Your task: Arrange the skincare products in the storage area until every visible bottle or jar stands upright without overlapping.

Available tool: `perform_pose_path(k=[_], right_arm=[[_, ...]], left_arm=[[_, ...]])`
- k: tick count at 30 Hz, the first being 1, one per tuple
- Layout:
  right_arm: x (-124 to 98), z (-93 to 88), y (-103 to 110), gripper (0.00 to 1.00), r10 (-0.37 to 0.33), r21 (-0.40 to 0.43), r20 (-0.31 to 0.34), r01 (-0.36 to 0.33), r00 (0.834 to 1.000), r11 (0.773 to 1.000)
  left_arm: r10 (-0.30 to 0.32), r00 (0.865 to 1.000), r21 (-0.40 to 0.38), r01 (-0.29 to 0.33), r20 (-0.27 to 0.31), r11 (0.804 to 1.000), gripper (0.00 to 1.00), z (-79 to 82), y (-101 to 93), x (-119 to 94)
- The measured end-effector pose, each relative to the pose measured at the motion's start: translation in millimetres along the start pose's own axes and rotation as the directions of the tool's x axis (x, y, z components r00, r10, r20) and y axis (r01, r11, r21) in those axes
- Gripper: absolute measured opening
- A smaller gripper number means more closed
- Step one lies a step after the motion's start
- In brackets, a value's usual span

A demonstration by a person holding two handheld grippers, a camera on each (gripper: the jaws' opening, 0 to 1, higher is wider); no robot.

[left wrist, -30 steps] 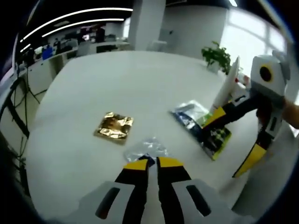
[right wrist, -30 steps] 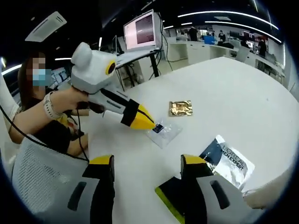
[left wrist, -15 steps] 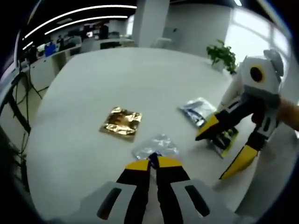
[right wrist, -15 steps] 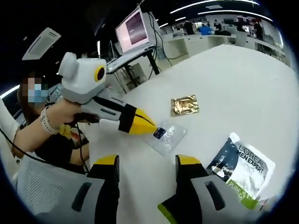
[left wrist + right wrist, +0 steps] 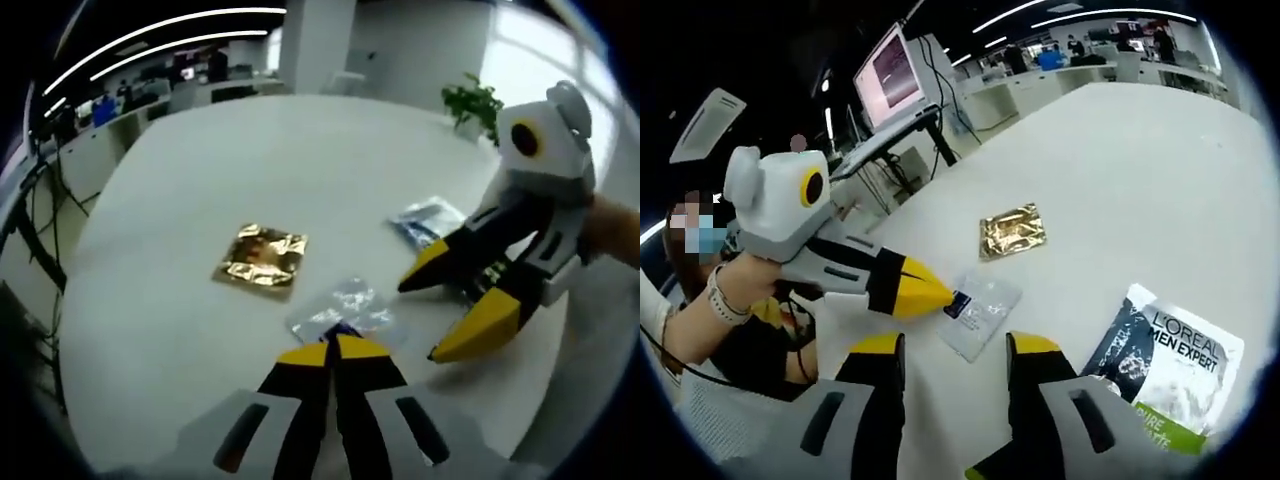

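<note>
Both grippers work low over the white table (image 5: 180, 200): the left gripper (image 5: 333, 347) is pressed together, pinching the clear sachet (image 5: 980, 300) by its near corner; the right gripper (image 5: 945, 345) is spread, empty. Keep that pinch firm, since the crinkly film looks slippery. A gold foil sachet (image 5: 260, 258) lies far left, a glossy printed pouch (image 5: 1165, 355) right.

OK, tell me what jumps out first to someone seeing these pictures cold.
The left tool stands out first, its yellow tips pinched shut on the corner of a clear sachet on the white table. Beyond that lies a gold foil sachet, apart from the others. The right tool hangs open above the table, with a L'Oreal Men Expert sachet flat beside it.
</note>
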State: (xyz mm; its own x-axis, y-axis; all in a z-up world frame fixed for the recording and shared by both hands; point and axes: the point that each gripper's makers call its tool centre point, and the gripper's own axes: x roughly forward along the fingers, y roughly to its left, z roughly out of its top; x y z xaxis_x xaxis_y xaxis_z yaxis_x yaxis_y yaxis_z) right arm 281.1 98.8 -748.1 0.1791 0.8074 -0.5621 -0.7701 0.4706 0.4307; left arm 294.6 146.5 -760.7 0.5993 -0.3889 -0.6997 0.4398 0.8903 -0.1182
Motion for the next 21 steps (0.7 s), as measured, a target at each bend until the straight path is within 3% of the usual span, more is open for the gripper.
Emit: perform_pose_path(k=[14, 21], right_arm=[[10, 1.3, -4, 0.32, 0.017, 0.096, 0.030, -0.020, 0.999, 0.995], [10, 4.5, -9, 0.28, 0.051, 0.285, 0.108, -0.080, 0.993, 0.955]], left_arm=[[-0.009, 1.000, -0.037, 0.010, 0.027, 0.999, 0.01, -3.8, 1.2, 0], [-0.001, 0.999, -0.045, 0.002, 0.039, 0.999, 0.01, -4.5, 1.2, 0]])
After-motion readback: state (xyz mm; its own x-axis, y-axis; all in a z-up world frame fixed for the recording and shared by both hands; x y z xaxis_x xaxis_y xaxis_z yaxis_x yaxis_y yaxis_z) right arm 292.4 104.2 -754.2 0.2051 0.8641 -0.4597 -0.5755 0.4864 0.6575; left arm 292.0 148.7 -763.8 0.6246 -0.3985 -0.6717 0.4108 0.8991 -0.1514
